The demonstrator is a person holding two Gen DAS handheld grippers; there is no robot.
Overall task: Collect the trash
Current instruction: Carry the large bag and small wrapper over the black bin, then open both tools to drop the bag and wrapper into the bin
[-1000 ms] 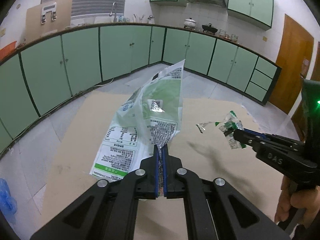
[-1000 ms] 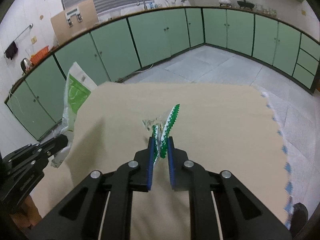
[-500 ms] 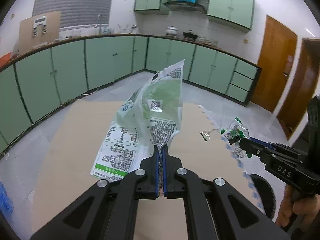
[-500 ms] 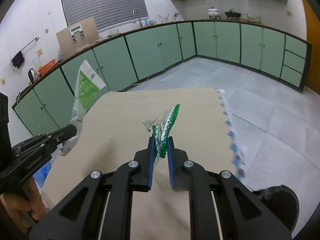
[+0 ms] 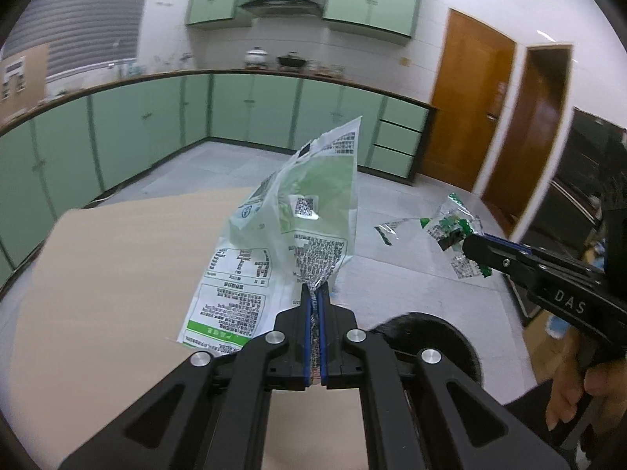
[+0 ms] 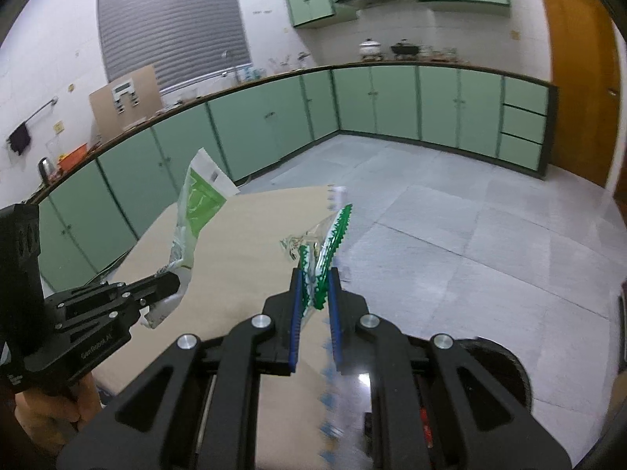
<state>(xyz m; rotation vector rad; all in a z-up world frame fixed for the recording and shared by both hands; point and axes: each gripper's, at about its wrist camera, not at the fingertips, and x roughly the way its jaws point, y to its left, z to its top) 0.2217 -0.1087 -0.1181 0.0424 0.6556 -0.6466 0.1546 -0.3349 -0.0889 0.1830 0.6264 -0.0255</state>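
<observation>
My left gripper (image 5: 313, 293) is shut on a large green and white printed bag (image 5: 298, 231), held up in the air; the gripper (image 6: 172, 280) and bag (image 6: 196, 203) also show at the left of the right wrist view. My right gripper (image 6: 313, 278) is shut on a small clear wrapper with green zigzag edges (image 6: 329, 239); the gripper (image 5: 468, 243) and wrapper (image 5: 450, 231) show at the right of the left wrist view. A black round bin (image 5: 427, 333) lies just below and ahead of both grippers; its rim (image 6: 505, 364) shows at the lower right.
A tan cardboard-covered table (image 5: 117, 274) lies under the left gripper, its right edge near the bin. Green kitchen cabinets (image 6: 376, 105) line the walls around a grey tiled floor (image 6: 470, 235). Brown doors (image 5: 470, 109) stand at the right.
Both grippers have swung to the right with their trash, from over the middle of the table to its right edge. The black bin has come into view below them.
</observation>
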